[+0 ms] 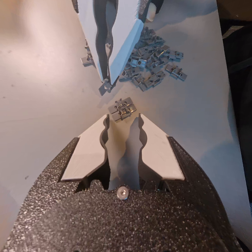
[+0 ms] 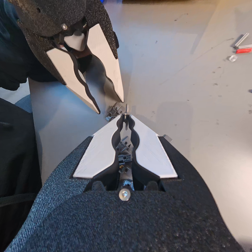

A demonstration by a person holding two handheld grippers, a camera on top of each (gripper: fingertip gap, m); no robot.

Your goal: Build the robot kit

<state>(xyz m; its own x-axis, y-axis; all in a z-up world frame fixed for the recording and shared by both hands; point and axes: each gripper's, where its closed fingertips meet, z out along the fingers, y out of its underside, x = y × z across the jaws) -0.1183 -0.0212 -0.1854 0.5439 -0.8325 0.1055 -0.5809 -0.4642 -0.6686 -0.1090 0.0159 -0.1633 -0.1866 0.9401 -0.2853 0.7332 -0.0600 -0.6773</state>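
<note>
- Left wrist view shows the left gripper (image 1: 124, 115) low over the white table (image 1: 40, 95), its jaws spread wide and holding nothing; a small joined cluster of grey metal links (image 1: 122, 109) lies on the table just ahead of the tips, apart from both.
- Right gripper (image 1: 107, 81) comes in from the far side with jaws clenched on a single metal link (image 1: 105, 86), pinched only at the very tips and hanging tilted just above the table, near the joined cluster.
- Right wrist view confirms the pinch: the held piece (image 2: 126, 115) stands edge-on between the tips, with the left gripper's spread fingers (image 2: 111, 107) just beyond.
- Behind the right gripper sits a loose pile of similar links (image 1: 152, 60), and one stray link (image 1: 87, 61) lies on its other side.
- Farther off on the table are a red and grey bar-shaped item (image 2: 244, 46) and a small clear disc (image 2: 233, 58).
- Risk, as I judge it: so slight a tip hold could let the link twist or slip out, and the spread jaws so close to the cluster could knock it askew.
- Hard to make out: how the held link is shaped under the tips, whether it touches the table, and much of the pile, which the right gripper covers.
</note>
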